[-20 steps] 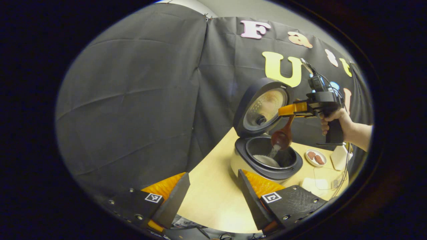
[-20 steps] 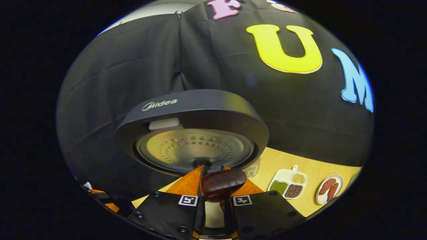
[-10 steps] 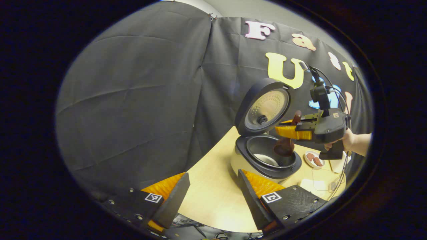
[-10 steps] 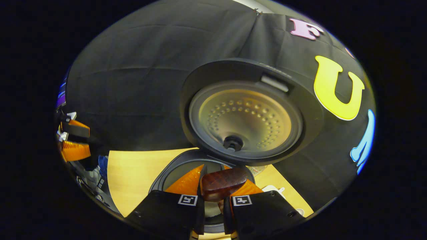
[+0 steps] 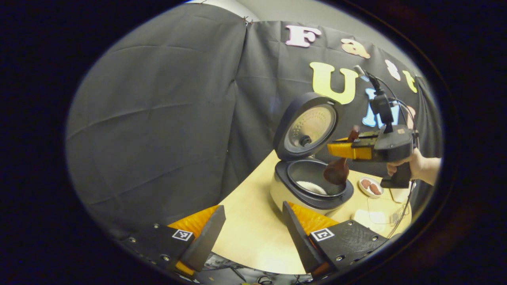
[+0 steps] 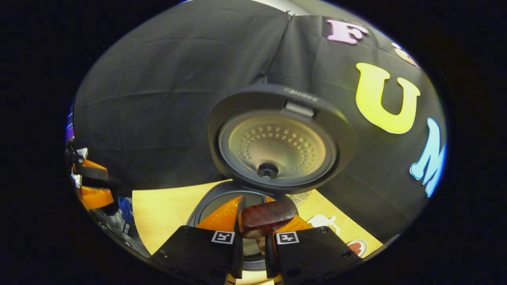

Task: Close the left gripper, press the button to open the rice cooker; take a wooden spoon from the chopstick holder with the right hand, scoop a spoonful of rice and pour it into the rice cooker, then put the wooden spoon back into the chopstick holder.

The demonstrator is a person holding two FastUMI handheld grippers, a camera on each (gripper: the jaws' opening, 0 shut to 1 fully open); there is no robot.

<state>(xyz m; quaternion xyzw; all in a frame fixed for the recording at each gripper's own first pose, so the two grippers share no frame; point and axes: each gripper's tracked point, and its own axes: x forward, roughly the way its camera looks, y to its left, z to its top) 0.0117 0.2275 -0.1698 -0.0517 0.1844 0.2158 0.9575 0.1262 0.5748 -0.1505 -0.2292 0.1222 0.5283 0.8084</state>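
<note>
1. Left gripper (image 5: 249,233) hangs released over the table's (image 5: 253,233) near edge, jaws wide apart and empty.
2. Rice cooker (image 5: 307,190) sits mid-table with its lid raised and rice in the pot; the pour seen a second ago has stopped.
3. Right gripper (image 6: 253,221) stays clenched on the wooden spoon (image 5: 336,171), bowl emptied above the pot's right rim. Likely next: return it to the holder.
4. Open room lies right of the cooker; the raised lid crowds the far side.

The left gripper view faces the rice cooker (image 5: 311,174) from across the surface (image 5: 253,233); the right gripper view looks up close under its open lid (image 6: 277,138).
</note>
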